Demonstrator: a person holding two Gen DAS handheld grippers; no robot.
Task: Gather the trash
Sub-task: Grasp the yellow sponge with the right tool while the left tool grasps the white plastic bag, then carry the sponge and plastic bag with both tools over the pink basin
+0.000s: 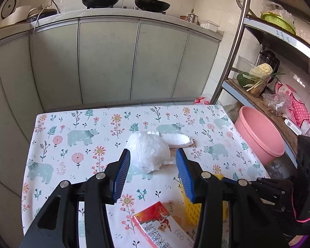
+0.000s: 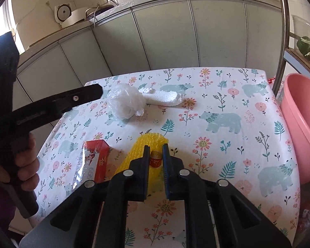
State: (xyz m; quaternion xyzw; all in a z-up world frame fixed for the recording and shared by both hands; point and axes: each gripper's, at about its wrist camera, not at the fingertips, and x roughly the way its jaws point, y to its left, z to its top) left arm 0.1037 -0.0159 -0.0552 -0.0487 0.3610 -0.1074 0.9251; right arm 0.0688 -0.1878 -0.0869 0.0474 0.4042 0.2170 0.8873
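Here the left gripper (image 1: 153, 155) stands open, its blue pads either side of a crumpled clear plastic bag (image 1: 148, 152) without pressing on it. Just behind the bag lies a white foam piece (image 1: 176, 138), touching it. The right gripper (image 2: 156, 146) is clamped on a yellow foam net (image 2: 142, 144), with a small red-labelled item (image 2: 155, 160) showing between the pads. Beside the net, to its left, lies a red and white carton (image 2: 94, 161). All rest on the flowered tablecloth (image 2: 227, 95); a pink basin (image 2: 301, 122) sits off its right edge.
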